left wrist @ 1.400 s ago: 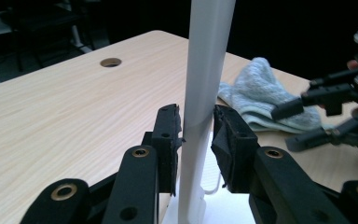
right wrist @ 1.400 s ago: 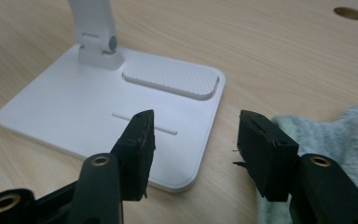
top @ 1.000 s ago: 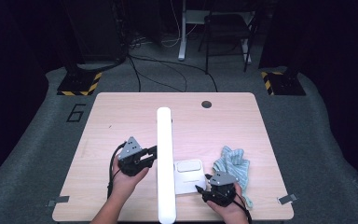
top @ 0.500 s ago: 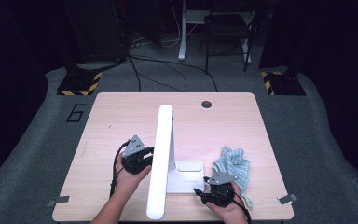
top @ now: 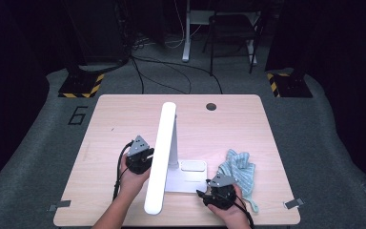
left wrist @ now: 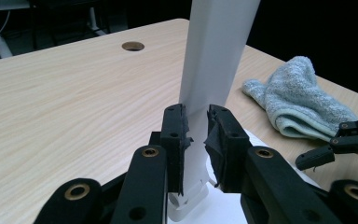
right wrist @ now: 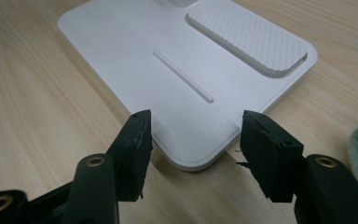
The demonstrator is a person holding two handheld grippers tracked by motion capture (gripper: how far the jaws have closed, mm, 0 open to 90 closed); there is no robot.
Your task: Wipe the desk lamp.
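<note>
The lamp (top: 164, 157) is sat on the wooden surface (top: 124, 119), its flat white base (right wrist: 168, 70) near the front edge and its long white arm (left wrist: 214, 56) tilted so the head end hangs out toward the person's side in the high view. The arm is gripped by the left tongs (top: 140, 160): in the left gripper view the two black jaws are clenched right on the thin white bar, pads pressed against both sides, just above the hinge at the base.

The right tongs (top: 209, 194) are held low at the front right corner of the base. In the right gripper view the jaws are spread wide, one either side of that rounded corner, with a gap left between pads and plastic, so nothing is grasped there. They have just been closing in a bit, though.

A ribbed pad (right wrist: 247, 37) is set into the base's top, and a thin groove is seen beside it.

A crumpled light blue towel (top: 238, 171) is left on the surface just right of the base, near the right hand (top: 228, 210).
</note>
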